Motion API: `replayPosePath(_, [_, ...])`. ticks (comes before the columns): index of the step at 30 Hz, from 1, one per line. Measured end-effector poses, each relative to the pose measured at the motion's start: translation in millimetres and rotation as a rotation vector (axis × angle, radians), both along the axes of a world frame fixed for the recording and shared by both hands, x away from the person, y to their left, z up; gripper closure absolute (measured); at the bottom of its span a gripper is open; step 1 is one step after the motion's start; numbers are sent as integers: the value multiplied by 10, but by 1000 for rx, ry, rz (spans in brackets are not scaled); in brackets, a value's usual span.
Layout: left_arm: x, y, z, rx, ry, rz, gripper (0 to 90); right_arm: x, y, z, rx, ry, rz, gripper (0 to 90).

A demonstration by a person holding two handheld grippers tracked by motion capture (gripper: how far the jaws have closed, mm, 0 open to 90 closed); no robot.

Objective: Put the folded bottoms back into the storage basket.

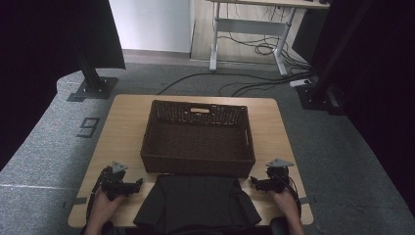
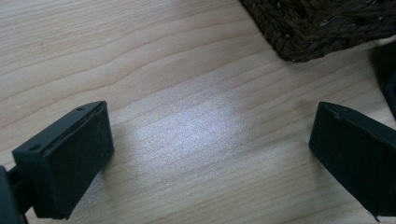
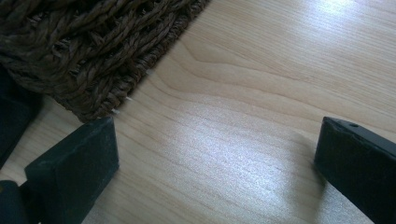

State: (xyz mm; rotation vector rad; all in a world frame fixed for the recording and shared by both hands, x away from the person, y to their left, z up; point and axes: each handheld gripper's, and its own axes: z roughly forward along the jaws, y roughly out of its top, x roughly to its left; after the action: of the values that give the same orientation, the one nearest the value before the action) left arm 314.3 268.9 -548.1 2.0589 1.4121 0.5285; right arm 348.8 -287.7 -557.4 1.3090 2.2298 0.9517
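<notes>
Left tool [image 1: 138,184]: held in the person's left hand [image 1: 104,203] at the near left of the counter [image 1: 125,120], pointing right toward the dark garment. In the left gripper view its jaws stand wide apart with bare wood between them and nothing held.
Left tool surroundings: a corner of the basket shows at the upper right of the left gripper view [image 2: 317,28], and a dark edge of the garment at the far right [image 2: 385,70].
Dark garment [image 1: 195,203]: lies flat at the near edge of the counter, between the two tools, its far edge just beside the basket's near wall.
Basket [image 1: 195,164]: brown, woven, rectangular, in the middle of the counter beyond the garment; nothing shows inside it.
Right tool [image 1: 253,182]: held in the person's right hand [image 1: 286,200] at the near right of the counter, pointing left toward the garment. In the right gripper view its jaws are spread wide over bare wood, gripping nothing.
Right tool surroundings: the basket's weave fills the upper left of the right gripper view [image 3: 93,46].
</notes>
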Motion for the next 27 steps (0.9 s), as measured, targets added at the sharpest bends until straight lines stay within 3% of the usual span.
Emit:
replayPosePath(14, [-23,-53,106,23,49,-20,24,-92,-48,120,37,19,-15,0])
replayPosePath(21, [-125,-170,306,9,-19,-60,32,-250,38,234,43,18,21,0])
replayPosePath(27, [-216,-299,400,-21,-51,-103,36,-409,176,323,68,20,60,0])
